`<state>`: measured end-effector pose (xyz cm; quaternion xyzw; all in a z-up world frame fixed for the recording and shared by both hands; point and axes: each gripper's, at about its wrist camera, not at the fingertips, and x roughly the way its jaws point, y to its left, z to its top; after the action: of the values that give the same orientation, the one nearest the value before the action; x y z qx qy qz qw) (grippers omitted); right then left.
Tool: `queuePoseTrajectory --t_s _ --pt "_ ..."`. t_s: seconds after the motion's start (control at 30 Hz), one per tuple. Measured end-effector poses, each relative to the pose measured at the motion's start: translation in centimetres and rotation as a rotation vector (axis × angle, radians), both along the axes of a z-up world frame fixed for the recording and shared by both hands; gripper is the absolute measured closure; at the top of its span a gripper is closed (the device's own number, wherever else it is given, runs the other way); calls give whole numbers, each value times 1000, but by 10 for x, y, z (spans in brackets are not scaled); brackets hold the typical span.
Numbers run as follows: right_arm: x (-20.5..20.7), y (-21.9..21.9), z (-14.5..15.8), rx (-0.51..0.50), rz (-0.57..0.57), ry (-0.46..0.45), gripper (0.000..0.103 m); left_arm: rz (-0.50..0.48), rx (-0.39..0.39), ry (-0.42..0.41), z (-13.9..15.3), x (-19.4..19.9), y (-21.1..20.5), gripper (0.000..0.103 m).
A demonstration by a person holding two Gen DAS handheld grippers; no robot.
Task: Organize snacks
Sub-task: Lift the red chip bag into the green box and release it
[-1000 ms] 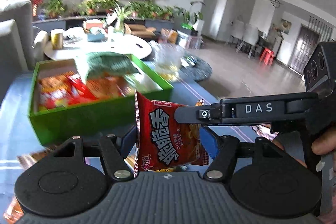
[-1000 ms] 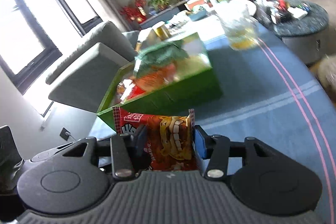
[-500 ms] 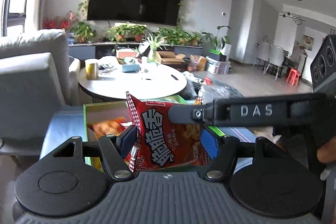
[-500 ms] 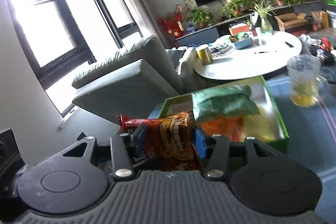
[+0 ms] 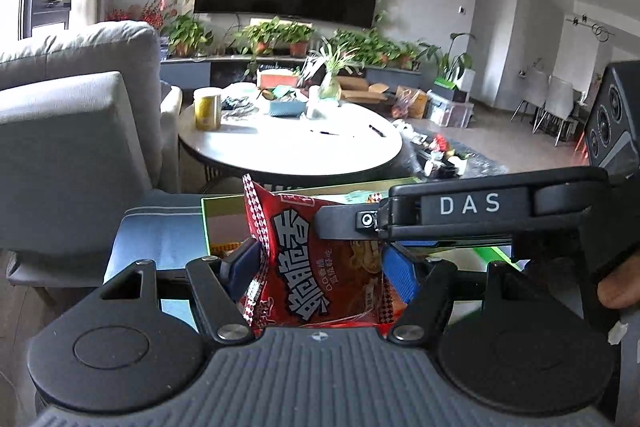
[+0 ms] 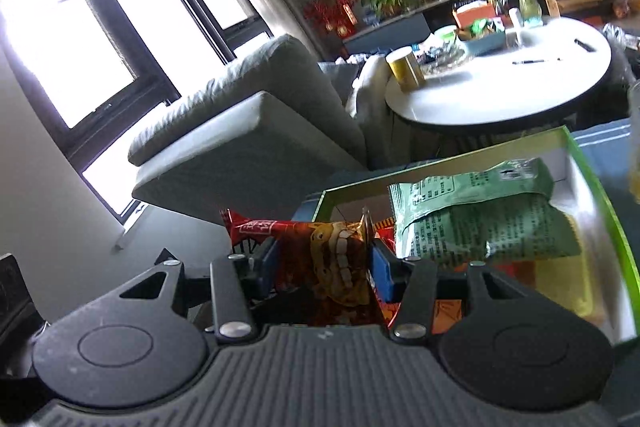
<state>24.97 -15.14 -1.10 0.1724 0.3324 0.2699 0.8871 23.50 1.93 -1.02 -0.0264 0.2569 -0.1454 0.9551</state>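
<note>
Your left gripper (image 5: 316, 263) points forward and slightly down, its blue pads (image 5: 394, 273) pressed on a red snack packet (image 5: 320, 267). Your right gripper (image 6: 320, 263) — tilted the same way — is clamped on a second packet (image 6: 332, 267). Its long black finger crosses the left view, with your right hand (image 5: 620, 289) at the edge.
</note>
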Motion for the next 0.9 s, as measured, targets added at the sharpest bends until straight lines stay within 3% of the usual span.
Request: queuePoseTrajectory --t_s 0.2,0.43,0.77,0.9 --pt "27 4 -9 -7 -26 42 54 -1 11 32 -13 36 -1 39" --pt "47 -4 -14 -39 -69 31 54 2 18 67 -26 68 -9 38" --pt "34 -16 -10 -6 -83 -13 53 65 56 48 -18 52 -3 35" --pt "14 -29 4 26 -80 -53 52 80 24 34 -9 34 6 33"
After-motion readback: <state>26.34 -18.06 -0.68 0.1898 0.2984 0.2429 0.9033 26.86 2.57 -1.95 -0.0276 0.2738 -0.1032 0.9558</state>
